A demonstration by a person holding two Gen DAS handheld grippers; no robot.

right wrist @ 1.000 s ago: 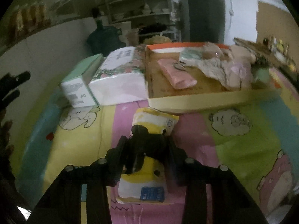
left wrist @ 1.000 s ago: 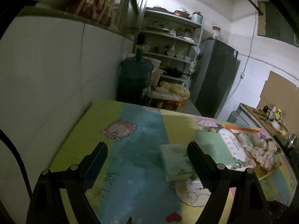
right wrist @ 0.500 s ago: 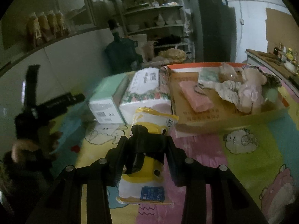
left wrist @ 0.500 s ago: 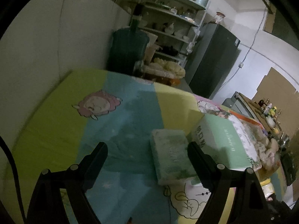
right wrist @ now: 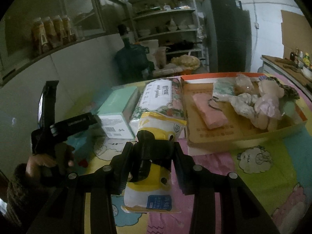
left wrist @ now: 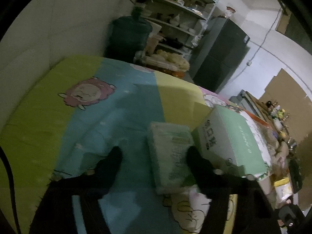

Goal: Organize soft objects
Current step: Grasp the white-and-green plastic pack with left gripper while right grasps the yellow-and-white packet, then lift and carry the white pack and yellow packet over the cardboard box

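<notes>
A pale green tissue pack (left wrist: 171,152) lies flat on the cartoon tablecloth (left wrist: 120,105), beside a mint box (left wrist: 230,136). My left gripper (left wrist: 154,158) is low over the cloth and its jaws are closing. The pack sits between them, against the right finger (left wrist: 198,163) and well clear of the left one. My right gripper (right wrist: 154,148) is shut on a yellow and white soft pack (right wrist: 150,195), held above the cloth. In the right wrist view the left gripper's body (right wrist: 58,122) shows at the left, held by a hand (right wrist: 39,161).
A floral tissue pack (right wrist: 159,95) lies between the mint box (right wrist: 117,105) and a cardboard tray (right wrist: 214,138). The tray holds a pink pack (right wrist: 208,111) and crumpled soft things (right wrist: 259,101). A water jug (left wrist: 128,35), shelves and a dark fridge (left wrist: 220,58) stand beyond the table.
My left gripper has come down and forward to the pale green pack, and its jaws have narrowed around it. The right gripper has risen slightly with the yellow pack.
</notes>
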